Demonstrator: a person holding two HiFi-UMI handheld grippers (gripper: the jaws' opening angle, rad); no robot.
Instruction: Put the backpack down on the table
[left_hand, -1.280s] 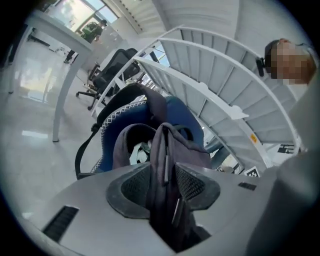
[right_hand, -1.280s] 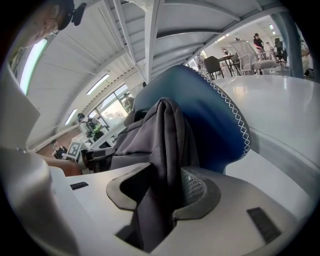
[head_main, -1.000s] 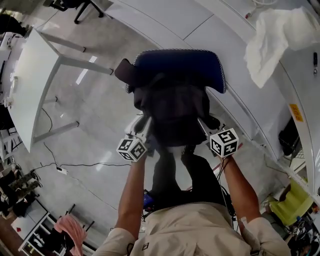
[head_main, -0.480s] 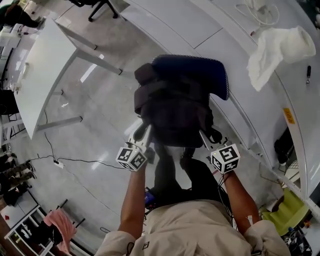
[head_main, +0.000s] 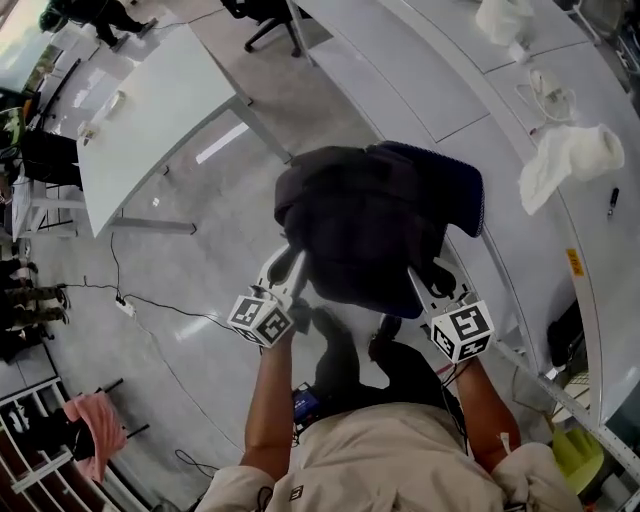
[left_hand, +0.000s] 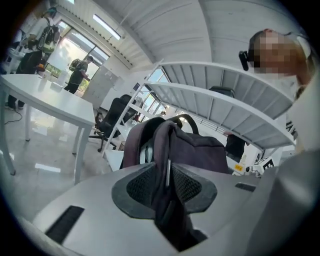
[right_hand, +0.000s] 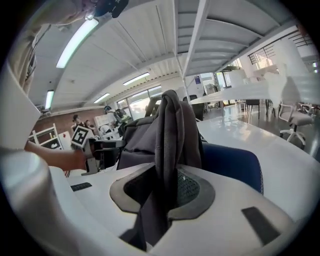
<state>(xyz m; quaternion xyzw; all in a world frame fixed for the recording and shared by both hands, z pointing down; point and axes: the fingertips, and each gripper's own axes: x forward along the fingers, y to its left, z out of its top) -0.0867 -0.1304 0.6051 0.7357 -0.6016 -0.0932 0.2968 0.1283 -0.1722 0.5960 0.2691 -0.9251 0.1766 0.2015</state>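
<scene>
Left tongs (head_main: 288, 258) stand nearly together, clamped on a fold of the dark grey fabric backpack (head_main: 365, 235). The left gripper view shows that fold, with a thin pale strip along it, squeezed between the two black mesh pads (left_hand: 142, 187). Right tongs (head_main: 428, 268) are just as narrow and grip a thicker grey fold at the backpack's opposite side, the cloth filling the gap between their pads (right_hand: 192, 187).

The backpack hangs between the two tongs, clear of the glossy grey floor (head_main: 210, 260), bulky and rounded. Its openings and contents cannot be made out. A blue padded chair part (head_main: 455, 175) shows along the backpack's far right edge; whether the two touch cannot be told.

Right of the backpack runs a long white worktop (head_main: 440, 90), which the backpack does not rest on. A crumpled white cloth (head_main: 565, 165) and a loose white cable (head_main: 545, 95) lie on that worktop, well apart from the backpack. Left of the backpack stands a second white worktop (head_main: 150, 110) on pale legs.
</scene>
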